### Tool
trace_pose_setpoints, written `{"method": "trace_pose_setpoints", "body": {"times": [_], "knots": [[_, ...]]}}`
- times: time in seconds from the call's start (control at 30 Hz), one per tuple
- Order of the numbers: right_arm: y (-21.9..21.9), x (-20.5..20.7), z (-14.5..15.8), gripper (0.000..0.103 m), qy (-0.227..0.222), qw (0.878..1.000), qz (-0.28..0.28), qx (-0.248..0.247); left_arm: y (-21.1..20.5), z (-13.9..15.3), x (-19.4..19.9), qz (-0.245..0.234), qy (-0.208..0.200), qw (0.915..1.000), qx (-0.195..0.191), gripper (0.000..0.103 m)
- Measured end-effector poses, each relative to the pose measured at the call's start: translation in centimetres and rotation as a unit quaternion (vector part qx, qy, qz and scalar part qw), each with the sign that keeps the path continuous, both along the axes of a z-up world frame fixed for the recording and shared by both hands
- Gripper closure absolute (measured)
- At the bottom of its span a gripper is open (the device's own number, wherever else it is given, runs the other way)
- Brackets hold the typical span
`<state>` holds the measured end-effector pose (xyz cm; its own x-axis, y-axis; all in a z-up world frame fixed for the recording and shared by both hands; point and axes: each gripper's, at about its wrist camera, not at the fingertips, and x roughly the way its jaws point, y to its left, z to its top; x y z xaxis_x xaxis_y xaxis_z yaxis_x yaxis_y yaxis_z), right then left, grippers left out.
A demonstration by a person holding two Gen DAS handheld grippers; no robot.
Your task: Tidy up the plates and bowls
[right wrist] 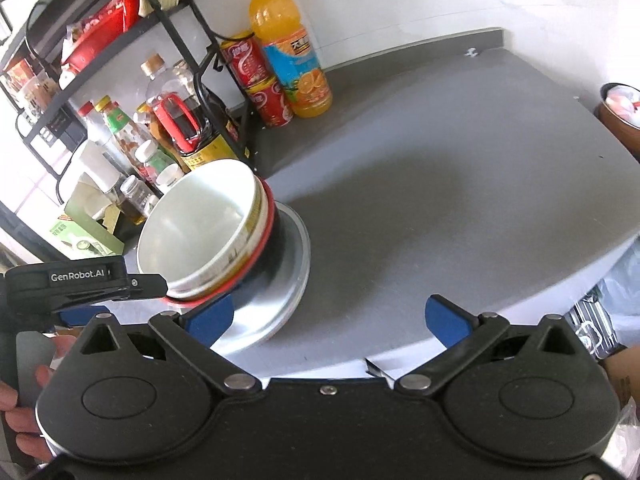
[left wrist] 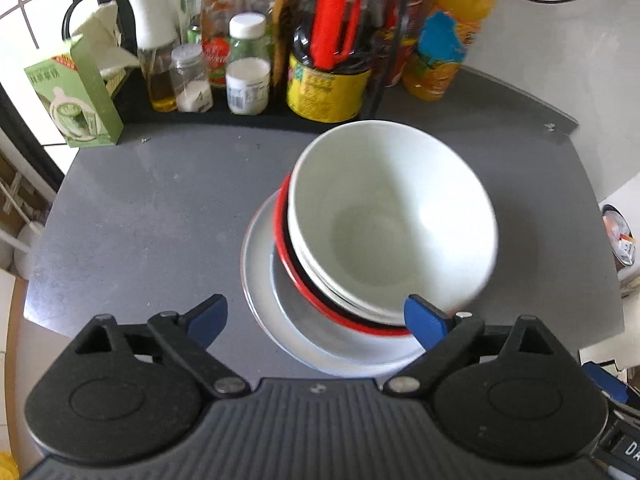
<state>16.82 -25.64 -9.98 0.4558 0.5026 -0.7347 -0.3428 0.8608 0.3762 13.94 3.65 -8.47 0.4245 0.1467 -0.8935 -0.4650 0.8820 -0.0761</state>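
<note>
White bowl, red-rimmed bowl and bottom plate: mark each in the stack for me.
White bowl (left wrist: 384, 216): left wrist view, inner wall.
Red-rimmed bowl (left wrist: 298, 280): left wrist view, red rim at left.
Bottom plate (left wrist: 260, 256): left wrist view, bare left rim.

Your left hand-held gripper (left wrist: 316, 318) points steeply downward, its jaws spread wide and gripping nothing. Your right hand-held gripper (right wrist: 328, 318) tilts down less steeply, jaws equally wide and empty. Your left hand (right wrist: 24, 408) grips its handle.
</note>
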Motion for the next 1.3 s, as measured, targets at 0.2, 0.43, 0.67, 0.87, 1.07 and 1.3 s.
{"method": "trace_pose_setpoints", "body": {"times": [0.2, 0.43, 0.67, 0.87, 1.07, 1.3], "knots": [[-2.8, -2.3, 0.9, 0.000, -0.010, 1.000, -0.013, 0.011, -2.7, 1.0, -2.5, -0.017, -0.008, 0.9998, 0.006, 0.009], [-5.3, -4.5, 2.2, 0.000, -0.023, 0.999, -0.034, 0.015, -5.2, 2.7, -5.3, -0.032, -0.022, 0.9990, 0.020, 0.009], [-6.9, -6.8, 3.2, 0.000, -0.035, 0.998, -0.048, 0.015, -6.5, 4.1, -8.1, -0.042, -0.036, 0.9983, 0.020, 0.008], [-8.1, -8.9, 3.9, 0.000, -0.054, 0.997, -0.052, 0.014, -7.4, 5.7, -10.3, -0.049, -0.065, 0.9965, 0.022, 0.001], [-9.6, -10.7, 4.4, 0.000, -0.066, 0.996, -0.065, 0.015, -8.0, 6.6, -12.2, -0.057, -0.088, 0.9943, 0.018, 0.000], [-10.5, -12.9, 5.6, 0.000, -0.079, 0.994, -0.076, 0.010, -8.7, 7.7, -14.2, -0.074, -0.099, 0.9920, 0.027, 0.000]]}}
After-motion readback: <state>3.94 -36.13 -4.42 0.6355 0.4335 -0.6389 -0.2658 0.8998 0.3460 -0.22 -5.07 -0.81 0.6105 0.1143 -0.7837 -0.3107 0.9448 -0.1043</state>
